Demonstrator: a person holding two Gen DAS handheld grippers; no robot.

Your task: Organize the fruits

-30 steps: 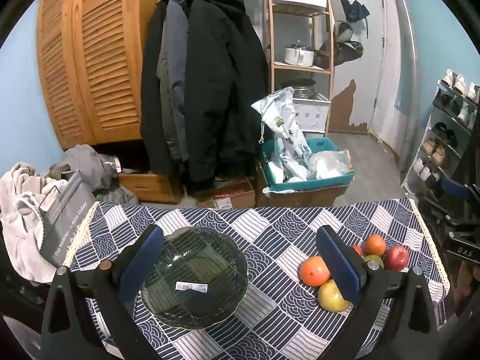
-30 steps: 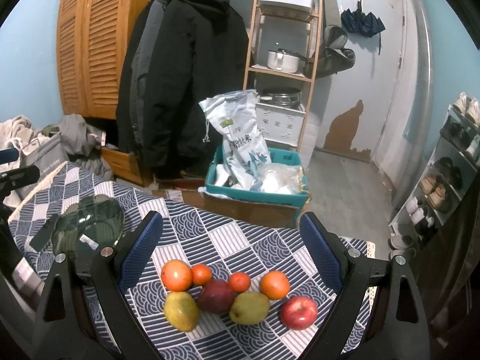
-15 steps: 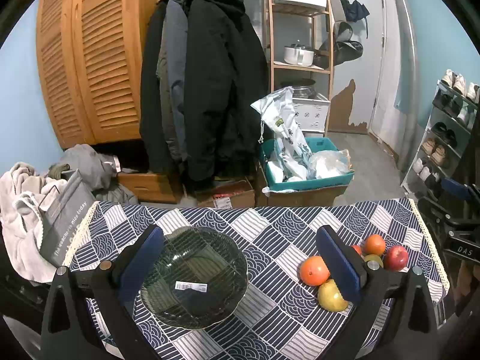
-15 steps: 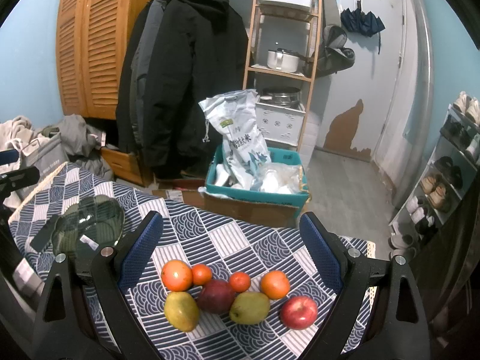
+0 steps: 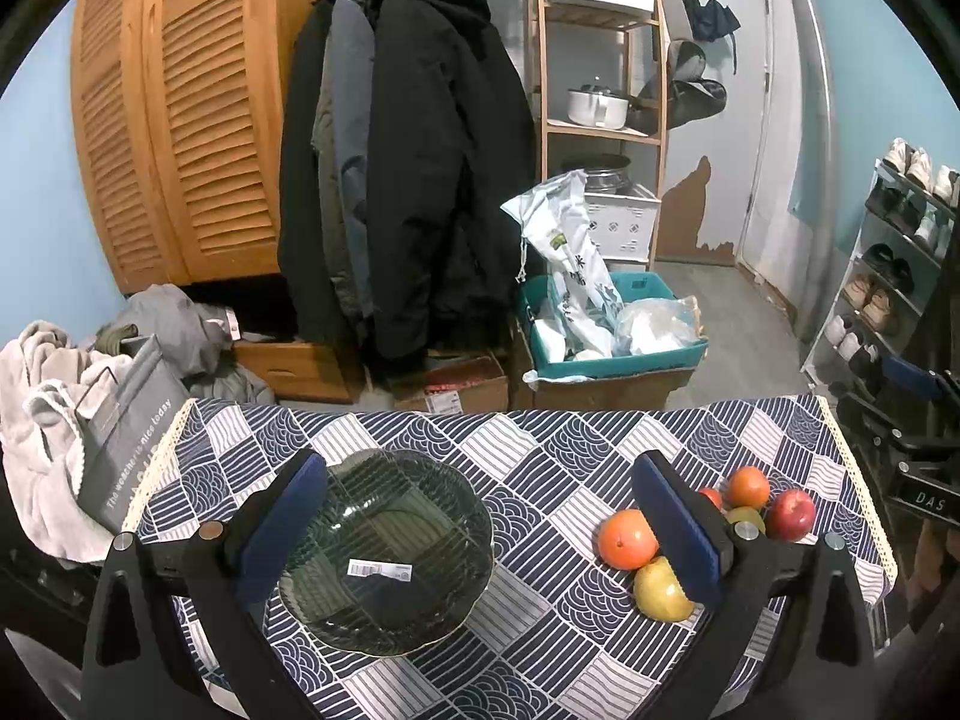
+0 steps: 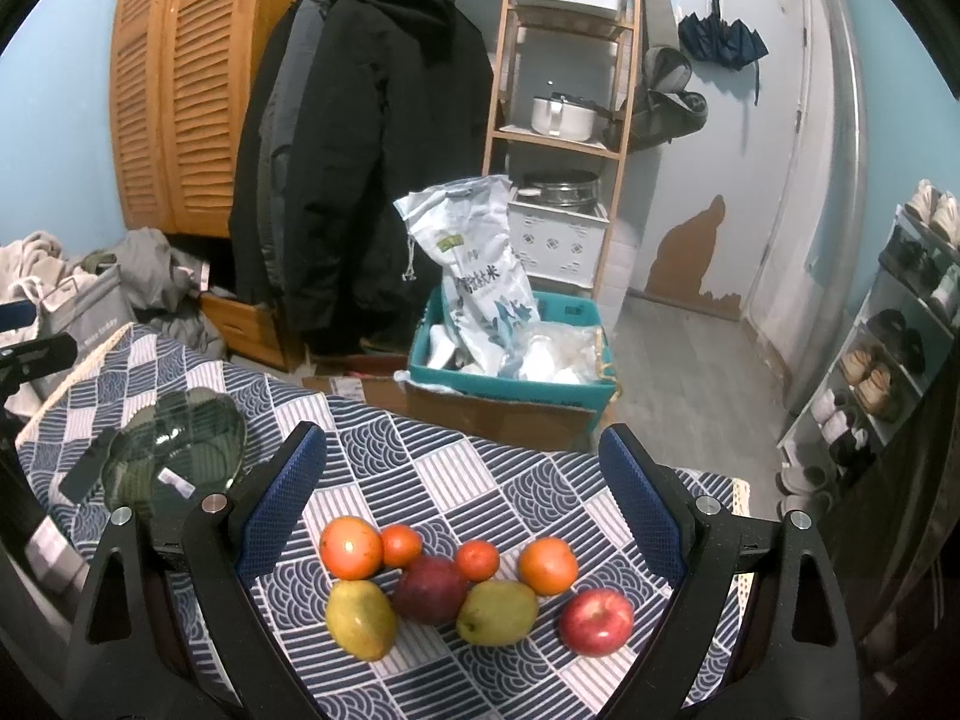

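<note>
The table (image 5: 540, 450) has a blue and white checked cloth. The glass bowl (image 5: 390, 546) sits on it, in front of the left tongs (image 5: 480, 528) and partly behind their left finger. The left tongs are wide and hold nothing. The right tongs (image 6: 462, 516) are wide too and hold nothing. The fruits (image 6: 474, 582) lie in a bunch on the cloth between the right tongs' fingers, well apart from the bowl.

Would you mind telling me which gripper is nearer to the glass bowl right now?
Left. The left gripper hangs open right over the glass bowl, which sits between its jaws. The right gripper is open above the fruit pile, with the bowl off to its left.
</note>
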